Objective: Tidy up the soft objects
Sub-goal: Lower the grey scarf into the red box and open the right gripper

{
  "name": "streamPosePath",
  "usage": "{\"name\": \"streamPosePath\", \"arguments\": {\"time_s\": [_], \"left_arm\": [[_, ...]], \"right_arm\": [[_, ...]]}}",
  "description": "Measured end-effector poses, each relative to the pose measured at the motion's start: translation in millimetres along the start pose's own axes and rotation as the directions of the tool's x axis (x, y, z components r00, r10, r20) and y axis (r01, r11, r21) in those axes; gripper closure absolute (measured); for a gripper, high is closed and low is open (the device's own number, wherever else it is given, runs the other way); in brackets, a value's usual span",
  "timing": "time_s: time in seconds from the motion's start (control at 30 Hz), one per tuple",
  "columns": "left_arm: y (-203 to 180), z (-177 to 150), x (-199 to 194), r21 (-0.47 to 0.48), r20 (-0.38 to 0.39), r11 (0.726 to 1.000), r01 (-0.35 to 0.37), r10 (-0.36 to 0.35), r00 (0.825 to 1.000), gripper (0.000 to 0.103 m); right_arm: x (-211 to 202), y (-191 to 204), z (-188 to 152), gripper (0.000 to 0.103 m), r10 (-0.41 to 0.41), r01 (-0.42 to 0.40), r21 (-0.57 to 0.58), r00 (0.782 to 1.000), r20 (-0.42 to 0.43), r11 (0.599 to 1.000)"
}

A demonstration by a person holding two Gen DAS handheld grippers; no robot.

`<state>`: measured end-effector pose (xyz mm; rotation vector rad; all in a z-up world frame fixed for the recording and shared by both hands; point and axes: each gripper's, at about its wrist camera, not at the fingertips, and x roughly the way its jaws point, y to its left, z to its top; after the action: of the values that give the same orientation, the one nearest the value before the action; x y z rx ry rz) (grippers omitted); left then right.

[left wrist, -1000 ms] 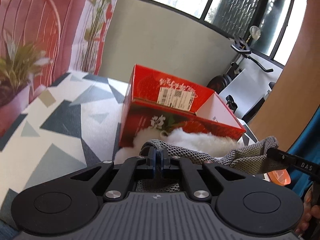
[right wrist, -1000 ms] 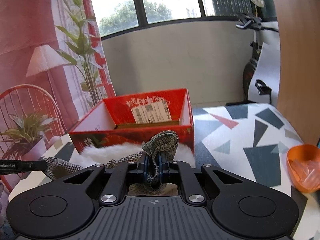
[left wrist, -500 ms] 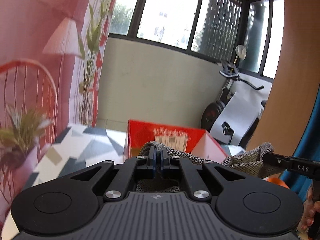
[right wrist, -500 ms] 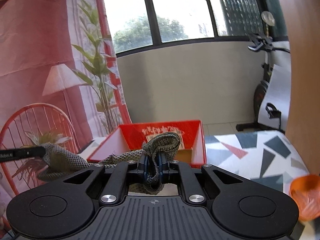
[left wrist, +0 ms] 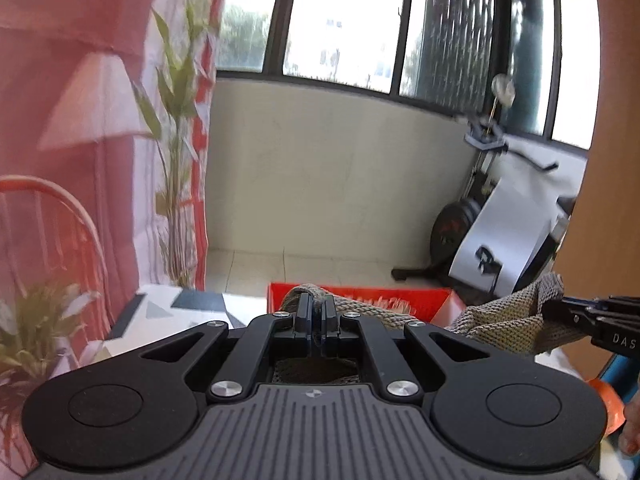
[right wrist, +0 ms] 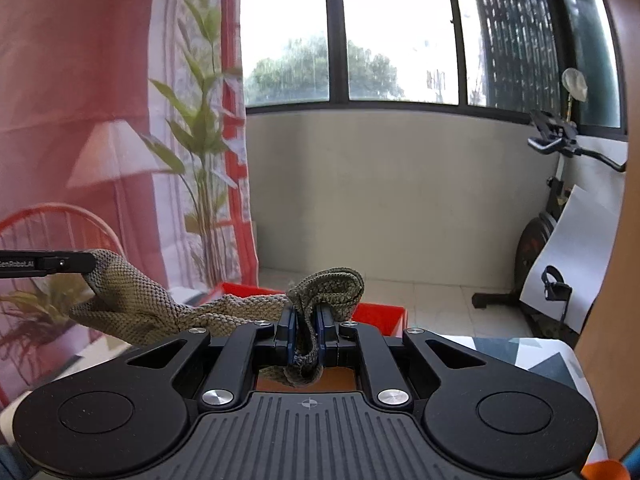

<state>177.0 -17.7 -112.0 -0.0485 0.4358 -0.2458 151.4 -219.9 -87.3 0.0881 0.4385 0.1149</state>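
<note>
A: Status of each gripper?

B: Left gripper (left wrist: 316,312) is clenched on one end of the cloth (left wrist: 508,328). Right gripper (right wrist: 306,336) is clenched on the other end. The cloth hangs between them, above the desk (right wrist: 520,354), with the red box (left wrist: 400,302) just beyond.

A: Failure modes?

B: Likely two. Pulling the grippers apart could drag the knit out of a pinch, dropping that end. Slack cloth could snag the box rim when lowered.
</note>
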Motion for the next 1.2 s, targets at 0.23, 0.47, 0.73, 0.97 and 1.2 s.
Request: {"name": "streamPosePath", "arguments": {"time_s": [0.23, 0.47, 0.73, 0.97, 1.2], "left_arm": [[-6, -8, 65, 0.002, -0.143, 1.000, 0.015, -0.015, 0.990, 0.098], [-7, -19, 114, 0.021, -0.281, 0.999, 0.041, -0.034, 0.959, 0.098], [0, -34, 150, 0.020, -0.419, 0.999, 0.051, -0.038, 0.907, 0.098], [-2, -40, 160, 0.024, -0.470, 0.997, 0.080, -0.059, 0.881, 0.098], [-4, -39, 155, 0.041, -0.459, 0.993, 0.108, -0.078, 0.885, 0.076]], "right_arm": [[67, -7, -13, 0.094, -0.003, 0.002, -0.009, 0.987, -0.161, 1.000], [128, -4, -28, 0.094, 0.012, -0.015, -0.008, 0.947, -0.320, 1.000], [172, 0, -48, 0.094, 0.026, -0.027, 0.005, 0.876, -0.481, 1.000], [193, -1, -55, 0.094, 0.020, 0.000, 0.036, 0.830, -0.557, 0.999], [193, -12, -58, 0.086, 0.021, 0.034, 0.088, 0.827, -0.562, 0.996]]}}
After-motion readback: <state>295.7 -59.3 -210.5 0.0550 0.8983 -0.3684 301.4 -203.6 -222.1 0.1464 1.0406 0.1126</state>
